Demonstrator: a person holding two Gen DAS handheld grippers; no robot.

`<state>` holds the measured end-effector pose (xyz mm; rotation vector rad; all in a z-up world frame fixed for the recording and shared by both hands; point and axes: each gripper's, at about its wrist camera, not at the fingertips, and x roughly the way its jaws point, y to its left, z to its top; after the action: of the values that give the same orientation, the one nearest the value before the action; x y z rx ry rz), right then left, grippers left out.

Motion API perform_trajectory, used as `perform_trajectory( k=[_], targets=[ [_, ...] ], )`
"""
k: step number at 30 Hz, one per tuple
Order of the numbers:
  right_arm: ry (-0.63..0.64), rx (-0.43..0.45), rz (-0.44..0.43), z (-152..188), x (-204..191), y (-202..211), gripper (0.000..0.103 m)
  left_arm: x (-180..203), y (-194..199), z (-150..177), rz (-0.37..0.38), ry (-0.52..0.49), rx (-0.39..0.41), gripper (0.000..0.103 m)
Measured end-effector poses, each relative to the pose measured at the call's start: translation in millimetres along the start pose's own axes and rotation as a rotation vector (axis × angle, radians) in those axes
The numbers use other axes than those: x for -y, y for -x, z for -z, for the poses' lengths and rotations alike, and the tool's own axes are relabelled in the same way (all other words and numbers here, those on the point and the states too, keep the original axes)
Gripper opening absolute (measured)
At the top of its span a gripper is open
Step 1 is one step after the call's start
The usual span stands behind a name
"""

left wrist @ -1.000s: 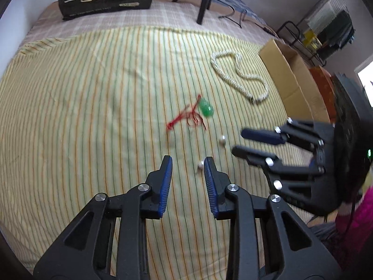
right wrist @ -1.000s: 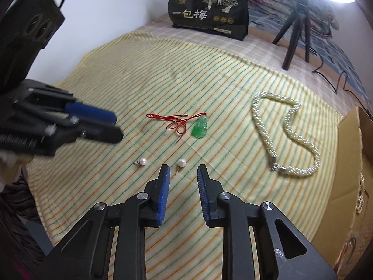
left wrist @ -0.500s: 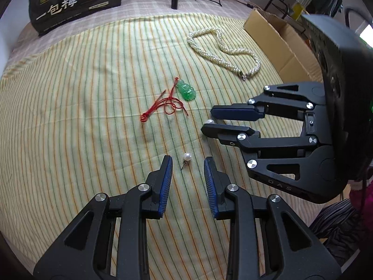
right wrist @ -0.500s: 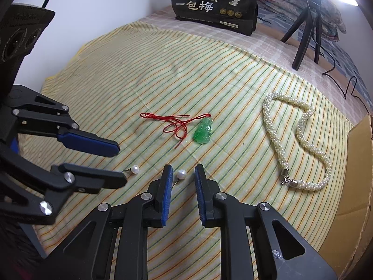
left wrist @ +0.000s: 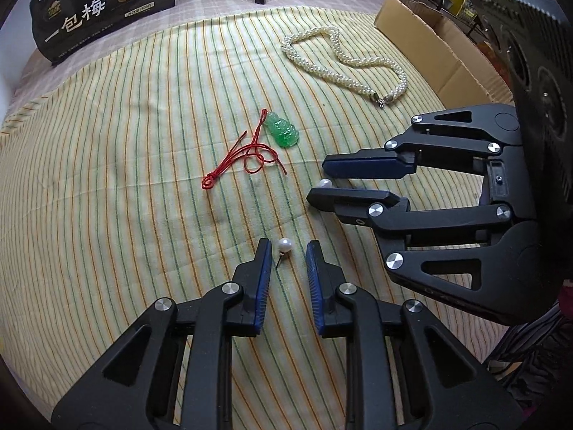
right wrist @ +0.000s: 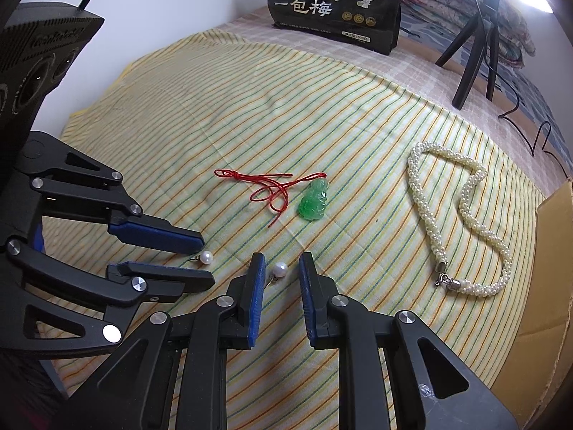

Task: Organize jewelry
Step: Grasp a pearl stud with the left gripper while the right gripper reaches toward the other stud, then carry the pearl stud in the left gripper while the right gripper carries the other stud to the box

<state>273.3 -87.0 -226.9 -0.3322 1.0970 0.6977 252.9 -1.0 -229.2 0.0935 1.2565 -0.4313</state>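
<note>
Two pearl stud earrings lie on a striped cloth. My left gripper (left wrist: 285, 251) is open with one pearl earring (left wrist: 285, 244) between its fingertips. My right gripper (right wrist: 282, 264) is open around the other pearl earring (right wrist: 280, 270). In the left wrist view the right gripper (left wrist: 317, 179) has that pearl (left wrist: 325, 183) at its tips. In the right wrist view the left gripper (right wrist: 206, 260) has its pearl (right wrist: 206, 258) at its tips. A green jade pendant (left wrist: 283, 131) on a red cord (left wrist: 247, 159) and a white pearl necklace (left wrist: 343, 61) lie beyond.
A cardboard box (left wrist: 437, 36) stands at the cloth's right edge. A black snack bag (left wrist: 100, 7) and a black tripod (right wrist: 472, 50) stand at the back. A wall (right wrist: 161, 0) runs along the left side.
Both grippers have moved forward and lower. Each pearl earring now sits between a gripper's fingertips. The right gripper's jaws are slightly wider than before.
</note>
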Motion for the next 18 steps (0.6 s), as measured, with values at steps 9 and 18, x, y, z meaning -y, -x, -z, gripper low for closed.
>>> perform_trajectory(
  k=[9, 18],
  targets=[
    [-0.027, 0.003, -0.007, 0.1, 4.1, 2.6, 0.007, -7.1, 0.8, -1.2, 0.003, 0.040, 0.005, 0.006],
    [-0.070, 0.023, 0.002, 0.9, 13.0, 14.5, 0.007, -11.0, 16.9, -4.5, 0.009, 0.066, 0.046, 0.006]
  ],
)
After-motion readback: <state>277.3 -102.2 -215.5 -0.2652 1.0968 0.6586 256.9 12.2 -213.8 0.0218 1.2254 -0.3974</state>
